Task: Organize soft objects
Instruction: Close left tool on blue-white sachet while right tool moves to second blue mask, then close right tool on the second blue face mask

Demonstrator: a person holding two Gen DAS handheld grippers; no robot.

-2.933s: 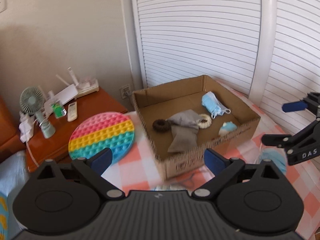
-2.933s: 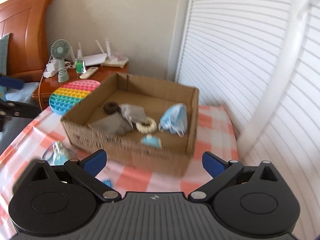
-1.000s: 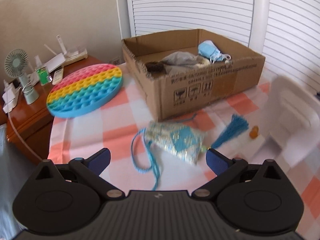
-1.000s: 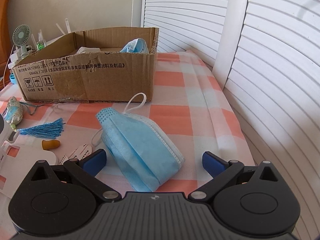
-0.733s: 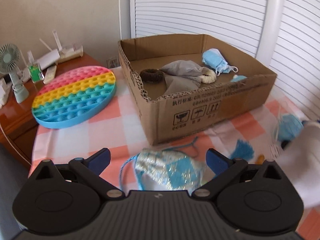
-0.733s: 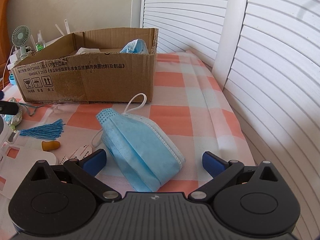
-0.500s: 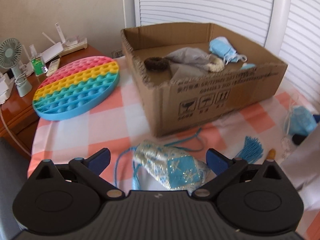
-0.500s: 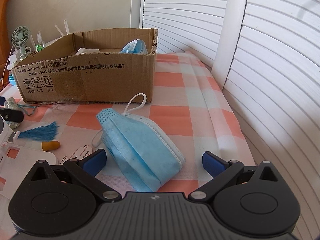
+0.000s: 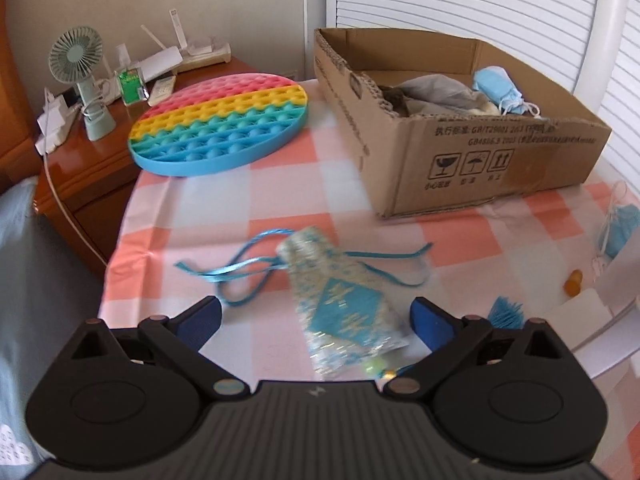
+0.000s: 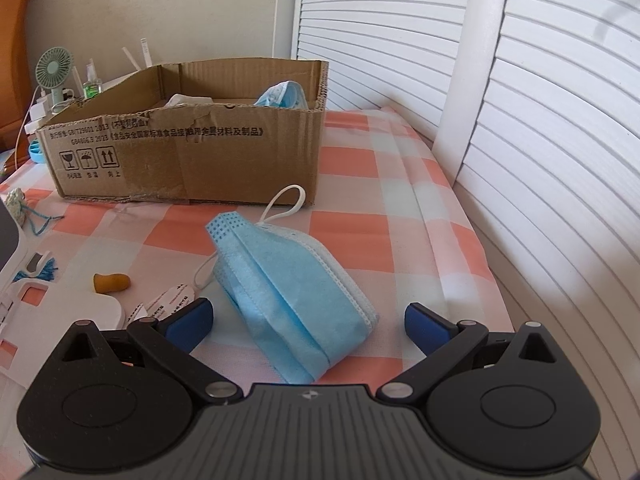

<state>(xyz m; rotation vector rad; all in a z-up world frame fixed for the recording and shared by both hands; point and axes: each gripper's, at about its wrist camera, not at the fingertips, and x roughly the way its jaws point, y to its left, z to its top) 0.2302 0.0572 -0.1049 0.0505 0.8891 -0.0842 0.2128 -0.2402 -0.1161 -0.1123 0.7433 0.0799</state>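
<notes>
A blue and silver fabric pouch [image 9: 344,304] with blue ribbons lies on the checked tablecloth. My left gripper [image 9: 316,316] is open, its jaws either side of the pouch's near end, not touching it. A folded blue face mask [image 10: 288,284] lies on the cloth. My right gripper [image 10: 308,320] is open around its near end. The cardboard box [image 9: 472,160] holds another blue mask [image 9: 496,84], grey cloth [image 9: 436,88] and other soft items; it also shows in the right wrist view [image 10: 184,152].
A round rainbow pop-it mat [image 9: 224,116] lies left of the box. A wooden nightstand [image 9: 80,152] carries a small fan [image 9: 80,64] and chargers. An orange earplug [image 10: 112,282], a blue tassel [image 9: 506,312] and white plastic parts [image 10: 24,304] lie between the grippers. Slatted shutters [image 10: 520,120] stand to the right.
My left gripper has swung left and come down over the pouch, which now lies between its jaws. My right gripper has stayed still over the mask.
</notes>
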